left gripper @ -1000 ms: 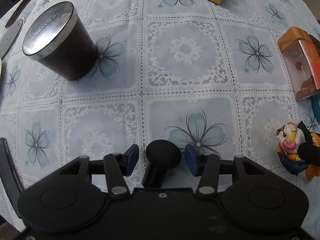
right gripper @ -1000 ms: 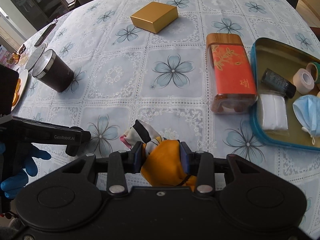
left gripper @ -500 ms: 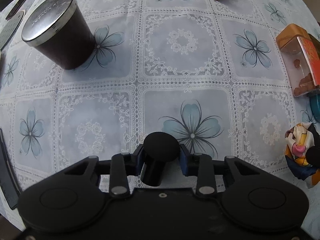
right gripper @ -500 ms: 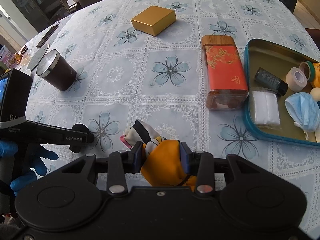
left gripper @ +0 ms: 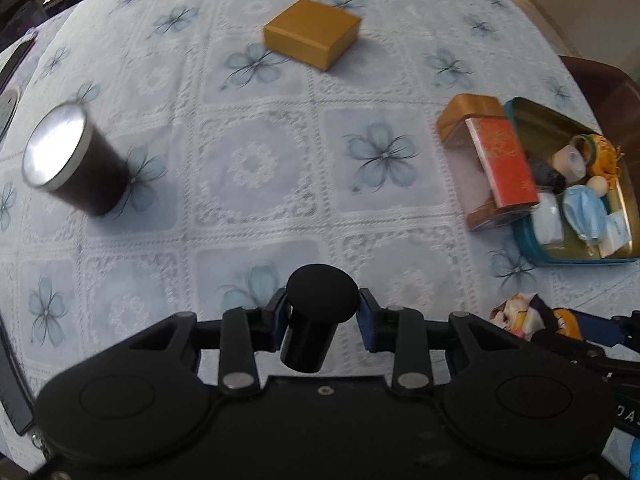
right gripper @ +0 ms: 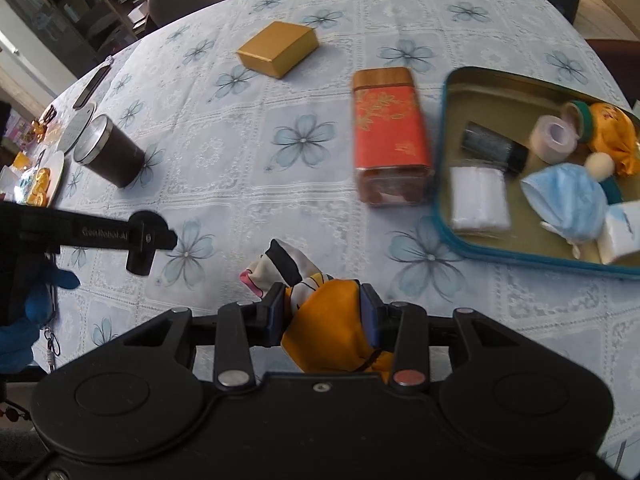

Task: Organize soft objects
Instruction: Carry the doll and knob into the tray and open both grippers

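My left gripper is shut on a black makeup brush with a round soft head, held above the tablecloth. It also shows in the right wrist view at the left. My right gripper is shut on an orange, white and black patterned cloth, lifted off the table. That cloth shows at the lower right of the left wrist view. A teal-rimmed tin tray at the right holds a blue face mask, a white pad, a tape roll and an orange pouch.
A red box with a wooden end lies just left of the tray. A dark cylindrical jar with a metal lid stands at the left. A gold box sits farther back. Plates and a phone lie at the table's far left edge.
The left gripper closed on the black brush and lifted it up from the table. The right gripper rose and shifted toward the tray with the cloth still held.
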Demonstrator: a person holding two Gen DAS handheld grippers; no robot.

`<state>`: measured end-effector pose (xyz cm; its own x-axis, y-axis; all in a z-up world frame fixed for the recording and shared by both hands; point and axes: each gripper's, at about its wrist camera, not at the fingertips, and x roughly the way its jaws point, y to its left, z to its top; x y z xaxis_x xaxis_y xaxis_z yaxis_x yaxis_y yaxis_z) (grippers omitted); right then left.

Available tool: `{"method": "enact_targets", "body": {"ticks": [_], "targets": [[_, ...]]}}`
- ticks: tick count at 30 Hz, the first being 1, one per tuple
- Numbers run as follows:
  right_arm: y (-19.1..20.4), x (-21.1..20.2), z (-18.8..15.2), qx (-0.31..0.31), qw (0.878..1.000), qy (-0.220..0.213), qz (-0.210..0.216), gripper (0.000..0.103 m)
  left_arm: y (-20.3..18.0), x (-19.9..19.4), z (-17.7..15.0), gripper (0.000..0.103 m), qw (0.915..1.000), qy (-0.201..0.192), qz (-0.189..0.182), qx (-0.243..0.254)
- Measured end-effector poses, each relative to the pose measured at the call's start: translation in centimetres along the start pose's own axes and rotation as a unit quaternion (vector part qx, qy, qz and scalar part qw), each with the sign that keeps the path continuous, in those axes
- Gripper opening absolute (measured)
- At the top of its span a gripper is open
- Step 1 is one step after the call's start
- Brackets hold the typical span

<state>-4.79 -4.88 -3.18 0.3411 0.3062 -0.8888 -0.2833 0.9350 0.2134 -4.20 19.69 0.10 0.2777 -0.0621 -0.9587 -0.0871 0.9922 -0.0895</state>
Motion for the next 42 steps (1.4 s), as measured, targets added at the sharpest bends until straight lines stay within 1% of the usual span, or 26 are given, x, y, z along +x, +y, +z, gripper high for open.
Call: {"method": "enact_targets", "body": {"ticks": [5, 9, 12, 14, 16, 17, 18, 19, 20, 21, 23, 27, 35, 40, 42], "targets": [[-5.1, -2.5, -0.3, 0.041, 0.999, -0.019, -0.030, 0.041, -7.6, -0.5, 3.1, 0.032, 0.9979, -0.027, -0.027, 0.052], [-9.3, -4.1, -0.5, 0.083, 0.995, -0.038, -0.045, 0.041, -14.1, -0.2, 6.1, 0.032, 0.9945, -0.045, -0.038, 0.087], [-11.8, -5.0, -0.3, 0.103, 0.992, -0.049, -0.052, 0.041, -18.3, 0.4, 8.5, 0.032, 0.9924, -0.053, -0.045, 0.101], [-13.2, -5.5, -0.2, 0.111, 0.991, -0.055, -0.056, 0.041, -20.7, 0.9, 10.1, 0.033, 0.9913, -0.059, -0.042, 0.109], [-14.4, -5.8, -0.1, 0.115, 0.990, -0.058, -0.057, 0.041, -22.8, 1.5, 11.4, 0.033, 0.9908, -0.066, -0.029, 0.114], [-15.1, -6.0, -0.1, 0.117, 0.990, -0.059, -0.058, 0.041, -23.6, 1.8, 12.0, 0.035, 0.9906, -0.071, -0.022, 0.115], [-15.6, -6.1, 0.0, 0.117, 0.990, -0.060, -0.058, 0.041, -24.3, 2.3, 12.7, 0.045, 0.9905, -0.074, -0.014, 0.115], [-16.1, -6.1, 0.0, 0.117, 0.989, -0.060, -0.059, 0.041, -25.0, 2.6, 13.1, 0.052, 0.9905, -0.075, -0.005, 0.115], [-16.5, -6.2, 0.1, 0.118, 0.989, -0.061, -0.059, 0.041, -25.5, 2.9, 13.5, 0.063, 0.9905, -0.077, 0.002, 0.114], [-16.9, -6.3, 0.1, 0.118, 0.989, -0.062, -0.059, 0.041, -25.9, 3.0, 13.5, 0.068, 0.9905, -0.080, 0.007, 0.112], [-17.7, -6.3, 0.3, 0.117, 0.989, -0.063, -0.060, 0.041, -25.9, 3.3, 13.3, 0.070, 0.9911, -0.075, 0.013, 0.109], [-19.1, -6.6, 0.9, 0.119, 0.989, -0.067, -0.064, 0.041, -24.7, 3.8, 12.0, 0.071, 0.9941, -0.055, 0.008, 0.093], [-21.6, -6.9, 4.0, 0.128, 0.984, -0.086, -0.092, 0.042, -20.8, 3.9, 6.8, 0.073, 0.9971, -0.034, 0.031, 0.060], [-21.7, -6.9, 5.9, 0.116, 0.983, -0.103, -0.095, 0.043, -19.0, 3.6, 3.8, 0.075, 0.9970, -0.031, 0.051, 0.048], [-21.8, -7.0, 6.6, 0.125, 0.980, -0.120, -0.093, 0.044, -18.5, 3.4, 2.9, 0.075, 0.9970, -0.031, 0.057, 0.044]]}}
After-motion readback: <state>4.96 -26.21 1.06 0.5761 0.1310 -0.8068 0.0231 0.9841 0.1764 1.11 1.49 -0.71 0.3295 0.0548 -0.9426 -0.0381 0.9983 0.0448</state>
